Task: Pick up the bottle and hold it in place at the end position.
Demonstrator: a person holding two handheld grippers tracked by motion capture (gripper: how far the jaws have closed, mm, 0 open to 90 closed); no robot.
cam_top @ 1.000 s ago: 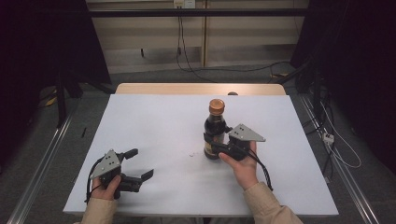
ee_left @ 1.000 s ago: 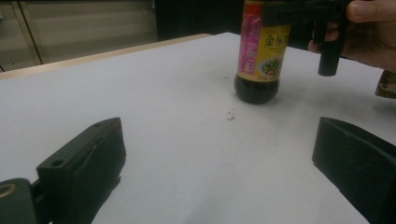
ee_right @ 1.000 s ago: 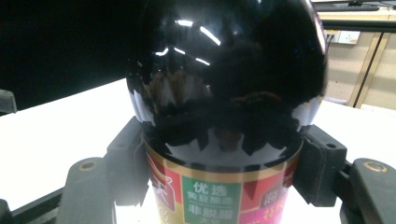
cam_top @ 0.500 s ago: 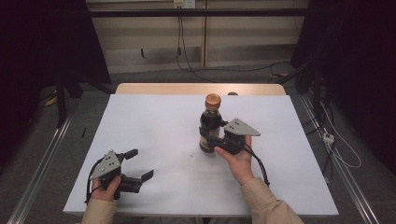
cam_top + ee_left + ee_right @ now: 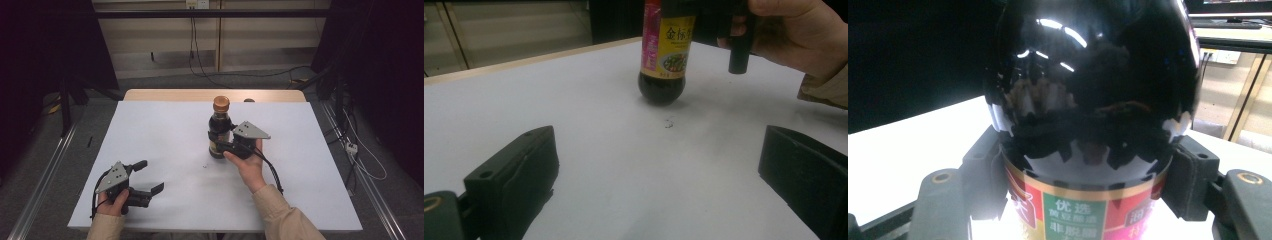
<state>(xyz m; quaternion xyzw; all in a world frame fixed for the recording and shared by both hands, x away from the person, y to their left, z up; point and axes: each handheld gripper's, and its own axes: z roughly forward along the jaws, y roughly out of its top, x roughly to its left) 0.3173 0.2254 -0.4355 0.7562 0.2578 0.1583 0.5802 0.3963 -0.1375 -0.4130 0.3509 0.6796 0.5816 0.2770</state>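
The right gripper (image 5: 220,145) clamped one dark sauce bottle (image 5: 219,127) – jaws tight on its label. At seven o'clock from it, the left gripper (image 5: 148,176) gaped wide, empty – two grippers on one white table (image 5: 165,130).

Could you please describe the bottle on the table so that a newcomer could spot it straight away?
On the white table, look just right of centre, toward the far edge. There the right tongs clamp an upright bottle at its label. Its dark contents, orange cap and colourful label set it apart; the left tongs rest open at the near left.
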